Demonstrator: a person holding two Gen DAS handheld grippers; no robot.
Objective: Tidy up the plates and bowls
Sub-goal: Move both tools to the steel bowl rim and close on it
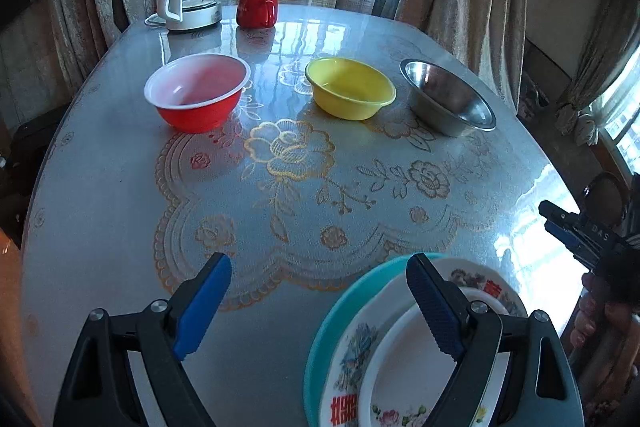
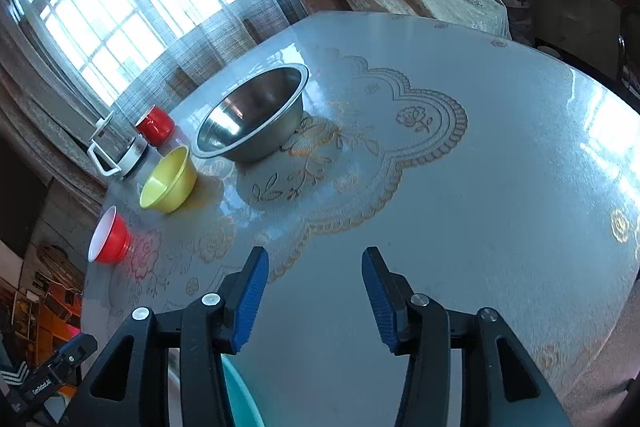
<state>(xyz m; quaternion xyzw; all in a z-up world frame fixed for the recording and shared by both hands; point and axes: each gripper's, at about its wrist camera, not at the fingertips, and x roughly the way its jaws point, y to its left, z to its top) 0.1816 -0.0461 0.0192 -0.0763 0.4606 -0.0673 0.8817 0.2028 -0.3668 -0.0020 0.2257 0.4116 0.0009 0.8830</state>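
Three bowls stand in a row across the far half of the table: a red bowl (image 1: 196, 91) with a white inside, a yellow bowl (image 1: 350, 87) and a steel bowl (image 1: 448, 99). At the near edge lies a stack of plates: a teal plate (image 1: 332, 319) at the bottom, a flowered plate (image 1: 360, 339) on it and a small white plate (image 1: 400, 359) on top. My left gripper (image 1: 320, 267) is open and empty, its right finger over the stack. My right gripper (image 2: 315, 255) hangs open over bare table, with the steel bowl (image 2: 252, 115) ahead of it.
A red mug (image 1: 257, 7) and a white kettle (image 1: 188, 3) stand at the far edge by the curtained window. The round table (image 1: 100, 187) has a glossy flowered cover. A hand (image 1: 592, 315) holding the right gripper shows at the right edge.
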